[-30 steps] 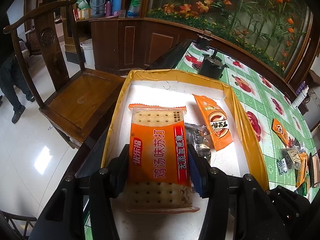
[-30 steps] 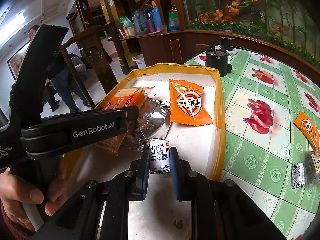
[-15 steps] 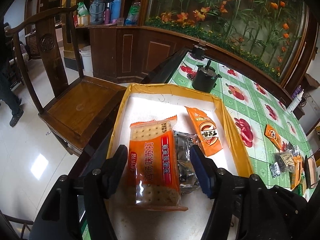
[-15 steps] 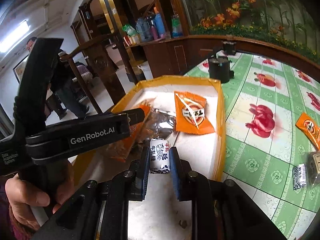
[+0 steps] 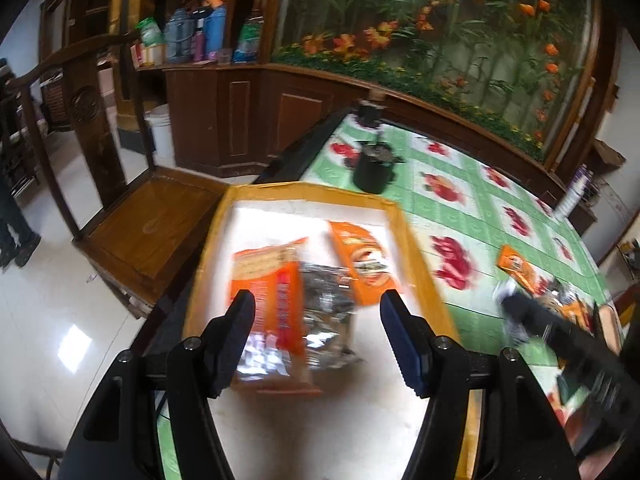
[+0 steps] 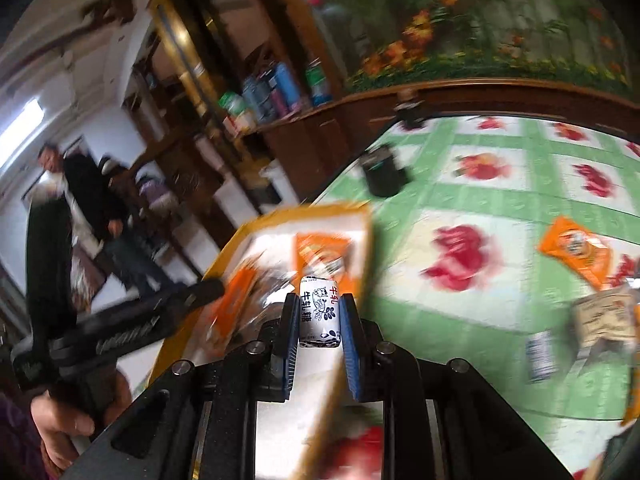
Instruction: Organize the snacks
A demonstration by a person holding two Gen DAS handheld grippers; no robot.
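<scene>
Left wrist view: green flowered table [image 5: 472,216], yellow-rimmed tray [image 5: 416,264] with light, crinkly cracker pack [image 5: 268,280]; left tongs [image 5: 316,308] apart, empty. Right wrist view: right tongs [image 6: 319,312] clamped across small, firm candy [image 6: 319,310] above tray edge.

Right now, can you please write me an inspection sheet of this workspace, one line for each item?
Surface: table with green floral cloth; a yellow-rimmed tray lies on it.
Job's things: in the tray, an orange cracker pack, a silver packet and an orange snack bag; white candy in the right gripper; loose snacks on the cloth.
Clutter: black pot beyond the tray.
Grippers: left gripper open above the tray, nothing between its fingers; right gripper shut on the white candy.
Cables: nothing seen.
Surroundings: wooden chair, cabinet with bottles, flower mural, a person standing.
</scene>
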